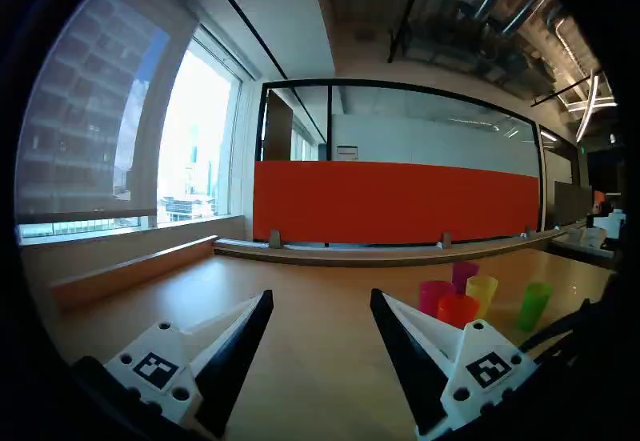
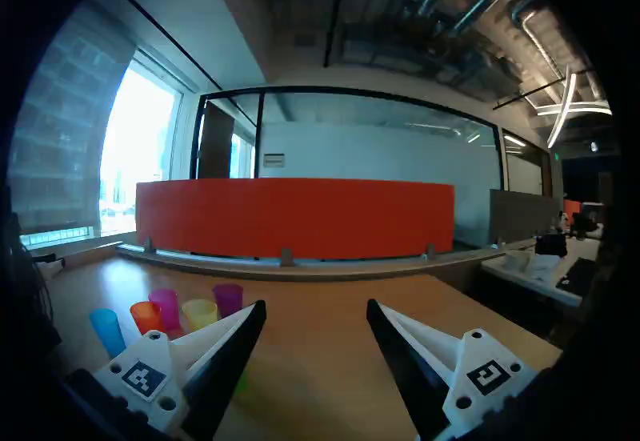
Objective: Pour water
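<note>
Several coloured plastic cups stand in a cluster on the wooden table (image 1: 320,361). In the left gripper view they sit right of my fingers: orange cup (image 1: 457,310), pink cup (image 1: 434,295), purple cup (image 1: 465,274), yellow cup (image 1: 482,294), green cup (image 1: 534,304). My left gripper (image 1: 320,313) is open with nothing between its fingers. In the right gripper view the cups are at the left: blue cup (image 2: 106,330), orange cup (image 2: 147,317), pink cup (image 2: 166,306), yellow cup (image 2: 199,313), purple cup (image 2: 228,298). My right gripper (image 2: 315,318) is open and holds nothing.
An orange partition (image 1: 396,201) runs along the table's far edge. Bright windows (image 1: 192,153) line the left wall. Further desks with dark and white items (image 2: 552,261) stand off to the right.
</note>
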Demonstrator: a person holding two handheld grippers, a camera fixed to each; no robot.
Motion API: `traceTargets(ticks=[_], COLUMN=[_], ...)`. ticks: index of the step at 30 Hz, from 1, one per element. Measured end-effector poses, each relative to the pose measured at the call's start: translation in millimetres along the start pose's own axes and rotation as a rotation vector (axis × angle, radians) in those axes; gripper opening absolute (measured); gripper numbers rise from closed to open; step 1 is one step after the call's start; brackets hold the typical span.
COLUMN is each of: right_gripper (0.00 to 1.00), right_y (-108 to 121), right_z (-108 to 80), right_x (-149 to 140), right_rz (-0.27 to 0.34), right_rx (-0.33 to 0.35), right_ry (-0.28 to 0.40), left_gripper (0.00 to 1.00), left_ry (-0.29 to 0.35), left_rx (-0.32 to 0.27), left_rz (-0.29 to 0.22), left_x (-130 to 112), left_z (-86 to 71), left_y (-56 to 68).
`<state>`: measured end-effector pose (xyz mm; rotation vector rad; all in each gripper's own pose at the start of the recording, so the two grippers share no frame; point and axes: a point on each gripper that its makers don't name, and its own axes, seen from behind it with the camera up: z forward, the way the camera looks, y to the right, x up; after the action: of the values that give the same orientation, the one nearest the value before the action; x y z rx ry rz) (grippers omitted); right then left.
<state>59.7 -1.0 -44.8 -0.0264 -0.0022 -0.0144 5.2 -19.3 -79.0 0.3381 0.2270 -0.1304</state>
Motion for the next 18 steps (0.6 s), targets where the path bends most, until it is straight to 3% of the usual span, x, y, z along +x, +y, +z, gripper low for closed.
traceTargets(ticks=[18], right_gripper=[0.97], right_y=[3.6], right_z=[-1.6], right_x=[2.6], right_rz=[-0.006], right_rx=[-0.018], right_ry=[-0.008], left_gripper=[0.90], left_ry=[0.041], left_rx=[-0.026], left_rz=[0.026], left_x=[-4.9], left_z=[15.3], left_y=[4.2])
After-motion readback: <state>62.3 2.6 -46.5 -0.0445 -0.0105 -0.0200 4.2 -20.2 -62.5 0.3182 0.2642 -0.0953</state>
